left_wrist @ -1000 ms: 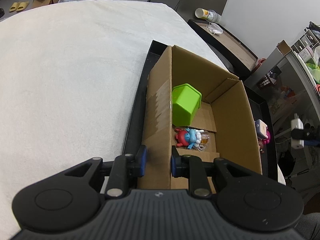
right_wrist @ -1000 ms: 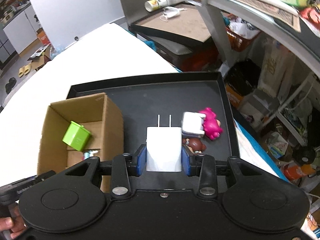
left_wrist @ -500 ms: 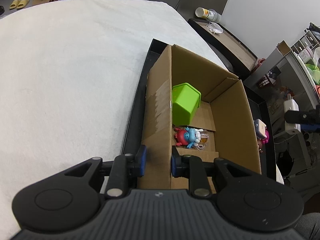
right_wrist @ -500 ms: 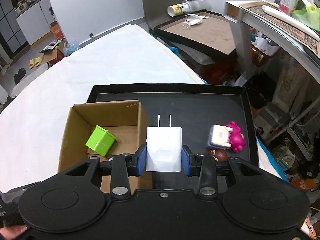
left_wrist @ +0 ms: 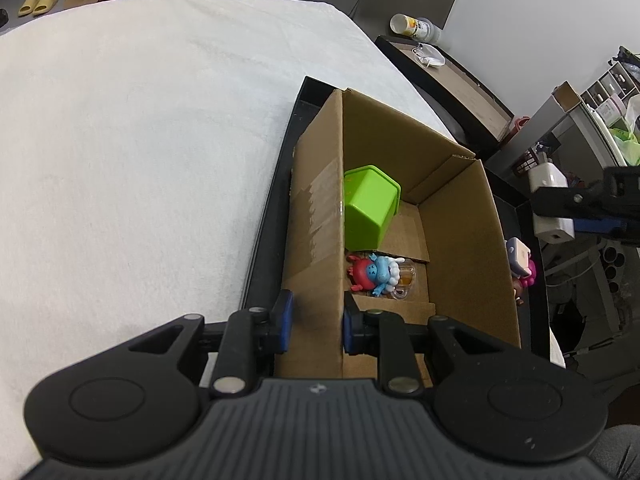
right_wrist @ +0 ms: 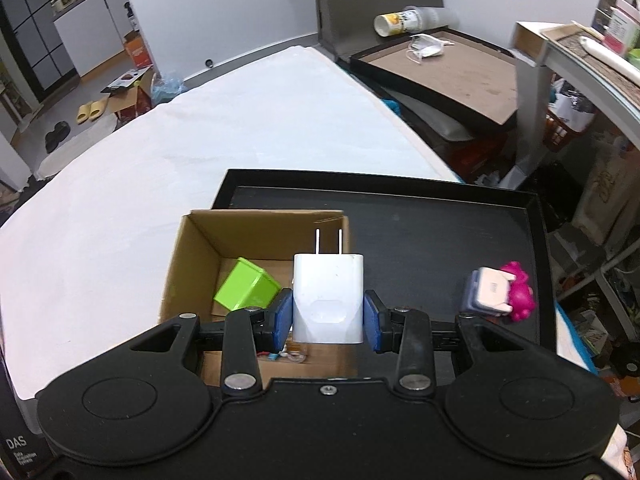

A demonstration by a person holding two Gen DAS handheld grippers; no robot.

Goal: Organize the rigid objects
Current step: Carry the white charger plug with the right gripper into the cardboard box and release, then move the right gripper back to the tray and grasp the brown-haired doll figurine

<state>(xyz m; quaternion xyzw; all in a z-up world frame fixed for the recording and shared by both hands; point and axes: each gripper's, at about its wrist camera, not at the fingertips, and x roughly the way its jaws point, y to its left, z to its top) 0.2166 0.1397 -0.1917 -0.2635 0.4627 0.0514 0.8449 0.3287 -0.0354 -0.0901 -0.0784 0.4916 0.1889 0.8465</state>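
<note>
A cardboard box stands in a black tray. My left gripper is shut on the box's near wall. Inside lie a green cube-shaped cup and small red and blue toy figures. My right gripper is shut on a white plug charger, prongs pointing away, held in the air over the box's right edge. In the left wrist view the charger hangs to the right of the box.
A pink toy with a white-and-purple block lies on the tray right of the box. White cloth covers the table to the left. Shelves and clutter crowd the right side; another tray lies beyond.
My right gripper has carried the charger leftward, from over the bare tray to above the box's right edge. The left gripper kept still on the box wall.
</note>
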